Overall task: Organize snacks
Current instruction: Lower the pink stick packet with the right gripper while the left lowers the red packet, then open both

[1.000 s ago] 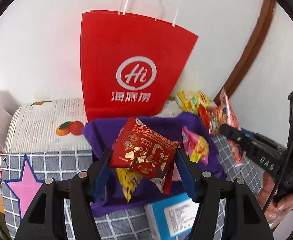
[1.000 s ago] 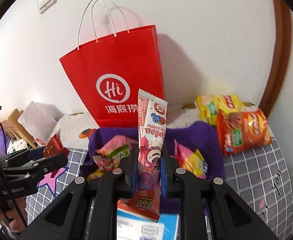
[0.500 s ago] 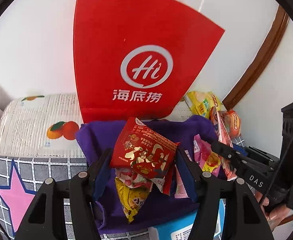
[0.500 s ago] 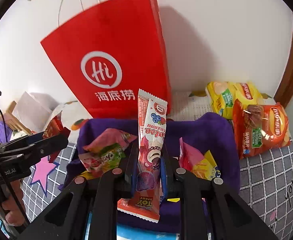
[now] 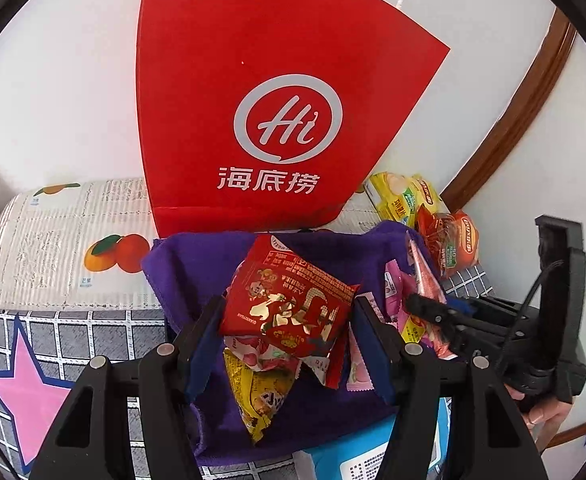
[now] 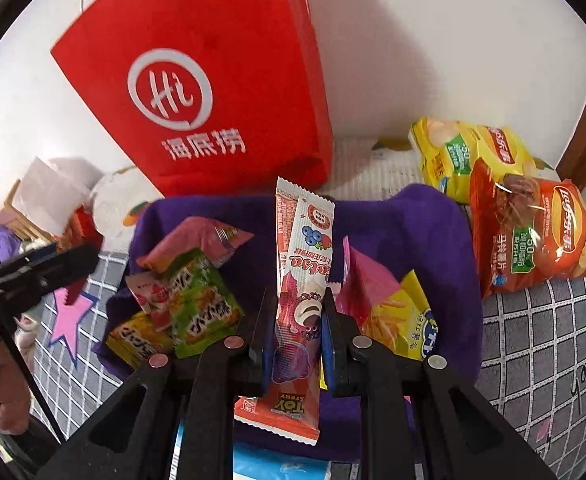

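At frame centre, the left gripper (image 5: 287, 322) jaws grasp a red snack packet (image 5: 289, 304); the right gripper (image 6: 295, 334) jaws grasp a tall pink wafer packet (image 6: 303, 276) above the purple cloth (image 6: 413, 232).

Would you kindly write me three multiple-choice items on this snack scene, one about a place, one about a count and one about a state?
1. Where does the red paper bag stand?
A. Behind the purple cloth bin, by the wall
B. Inside the bin
C. Flat on the star blanket

2. How many chip bags lie to the right of the bin?
A. None
B. Two
C. Five

3. What is the right gripper doing?
A. Hanging open and empty
B. Shut on a long pink snack stick
C. Pinching the bin's rim

Answers: 1 A, the bag rises upright behind the bin's far rim. 2 B, a yellow chip bag and an orange chip bag lie there. 3 B, the stick is clamped between the fingers and pokes out past both ends.
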